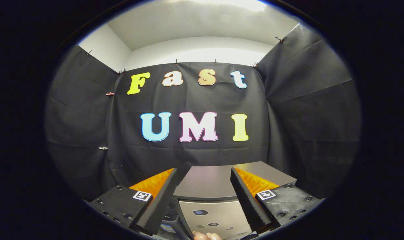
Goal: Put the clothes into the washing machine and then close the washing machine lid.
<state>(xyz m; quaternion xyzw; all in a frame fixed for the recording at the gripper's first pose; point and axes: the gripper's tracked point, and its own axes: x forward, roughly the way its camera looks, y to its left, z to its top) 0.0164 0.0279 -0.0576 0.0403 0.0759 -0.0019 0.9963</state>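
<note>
Two released jaws of the gripper (203, 186) frame the washing machine's (218, 210) closed lid (208, 183), with fingertips (207, 236) below.

The washing machine (208, 200) sits at the lower centre of the frame, a grey box seen from above and in front. Its flat grey lid (218, 181) lies closed across the top. Below it slopes a paler control panel (212, 216) with a small display and round buttons
</note>
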